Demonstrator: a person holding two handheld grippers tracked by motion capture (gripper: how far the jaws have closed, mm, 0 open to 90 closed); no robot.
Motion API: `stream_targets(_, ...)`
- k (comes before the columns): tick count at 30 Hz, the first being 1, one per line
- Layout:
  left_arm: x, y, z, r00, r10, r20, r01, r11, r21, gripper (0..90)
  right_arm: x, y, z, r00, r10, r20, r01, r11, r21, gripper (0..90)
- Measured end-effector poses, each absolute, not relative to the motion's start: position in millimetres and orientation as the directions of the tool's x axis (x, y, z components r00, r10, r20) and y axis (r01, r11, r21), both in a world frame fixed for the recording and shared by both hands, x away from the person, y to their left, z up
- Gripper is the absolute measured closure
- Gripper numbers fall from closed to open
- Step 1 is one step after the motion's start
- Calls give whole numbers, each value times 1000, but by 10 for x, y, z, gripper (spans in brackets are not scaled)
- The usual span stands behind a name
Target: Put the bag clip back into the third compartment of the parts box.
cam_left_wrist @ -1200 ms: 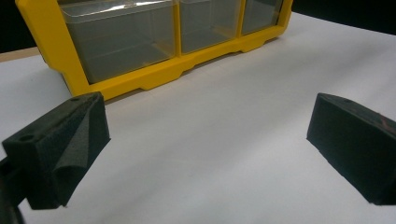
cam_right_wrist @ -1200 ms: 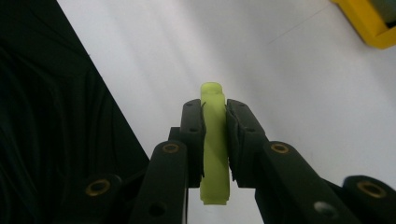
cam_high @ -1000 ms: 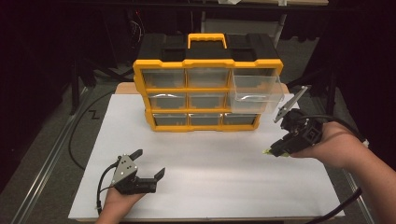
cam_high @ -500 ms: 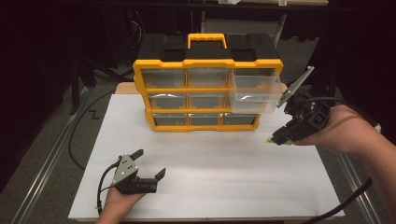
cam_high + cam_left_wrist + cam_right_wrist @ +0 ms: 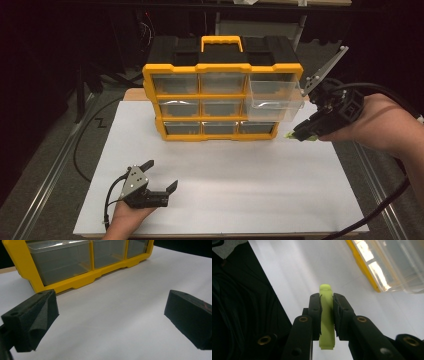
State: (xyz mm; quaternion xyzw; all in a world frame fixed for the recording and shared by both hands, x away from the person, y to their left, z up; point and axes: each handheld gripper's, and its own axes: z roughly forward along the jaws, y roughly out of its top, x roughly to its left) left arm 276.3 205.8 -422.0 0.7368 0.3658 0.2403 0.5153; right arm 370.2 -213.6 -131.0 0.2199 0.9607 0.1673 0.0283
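Observation:
A yellow and black organiser [image 5: 220, 100] with clear drawers stands at the back of the white table [image 5: 225, 190]. Its top right drawer [image 5: 276, 100] is pulled out. My right gripper [image 5: 299, 134] hovers just right of and below that drawer, shut on a small lime-green piece [image 5: 327, 315] that sticks out past the jaw tips. The pulled-out drawer [image 5: 397, 265] lies at the upper right of the right gripper view. My left gripper [image 5: 160, 180] rests near the table's front left, open, nothing between its fingers [image 5: 32, 320], facing the organiser's bottom row [image 5: 75, 262].
Black cables [image 5: 380, 210] trail from both grippers. Metal rails [image 5: 50, 175] run along the table's left and right sides. The surroundings behind the organiser are dark. Bare white table lies between the two grippers.
My right gripper, holding the green piece, has risen and moved slightly back toward the open drawer. The left gripper has stayed still.

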Motion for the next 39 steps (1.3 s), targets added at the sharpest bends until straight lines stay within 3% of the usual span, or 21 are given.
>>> stream_targets(20,2751,2075,-4212,618,786,-23,288,-199,937,6,3870,-1945,-849,-902,430,-38,388,846,365,790)
stream_targets(39,2751,2077,-4217,619,785,-22,289,-201,936,6,4424,-1689,-834,-879,472,-71,411,825,387,790)
